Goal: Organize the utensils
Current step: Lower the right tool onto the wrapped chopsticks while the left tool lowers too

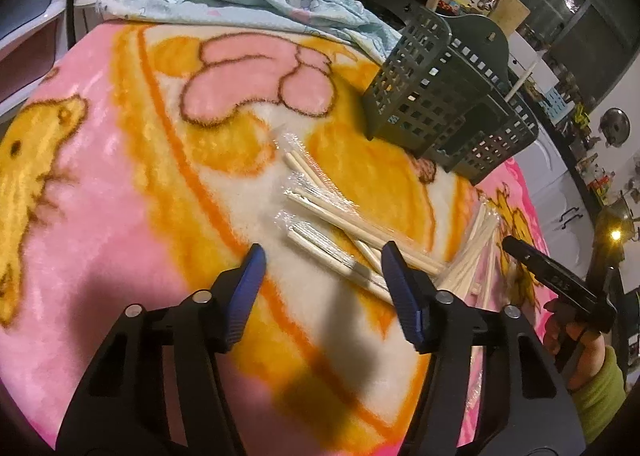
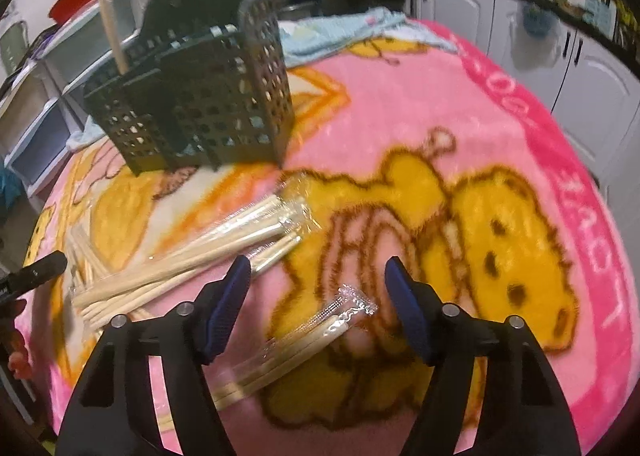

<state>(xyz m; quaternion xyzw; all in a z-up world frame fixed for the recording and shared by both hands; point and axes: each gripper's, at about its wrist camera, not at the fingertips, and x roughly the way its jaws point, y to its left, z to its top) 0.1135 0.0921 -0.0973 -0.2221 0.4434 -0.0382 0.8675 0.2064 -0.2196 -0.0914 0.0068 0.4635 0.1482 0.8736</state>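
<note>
- My left gripper [image 1: 322, 256] tilts steeply down over the pink and yellow blanket [image 1: 120, 184], jaws about half apart, blue pads [image 1: 250, 276] clear of everything.
- A wrapped pair of chopsticks [image 1: 336, 256] lies on the blanket between its fingertips; nothing is gripped.
- More wrapped chopsticks [image 1: 360, 224] fan out just beyond it, toward the dark green utensil basket [image 1: 432, 96], which stands upright further back.
- My right gripper [image 2: 318, 272] also angles down, jaws wide and empty.
- A single wrapped chopstick pack [image 2: 296, 344] lies loose beneath and between its fingers, untouched as far as I can tell.
- A larger heap of chopstick packs [image 2: 192, 256] sits left of the right gripper, near the basket [image 2: 200, 96].
- From the left camera I see the right gripper [image 1: 560, 280] at the far right, held by a hand [image 1: 576, 340] in a green sleeve [image 1: 600, 388].
</note>
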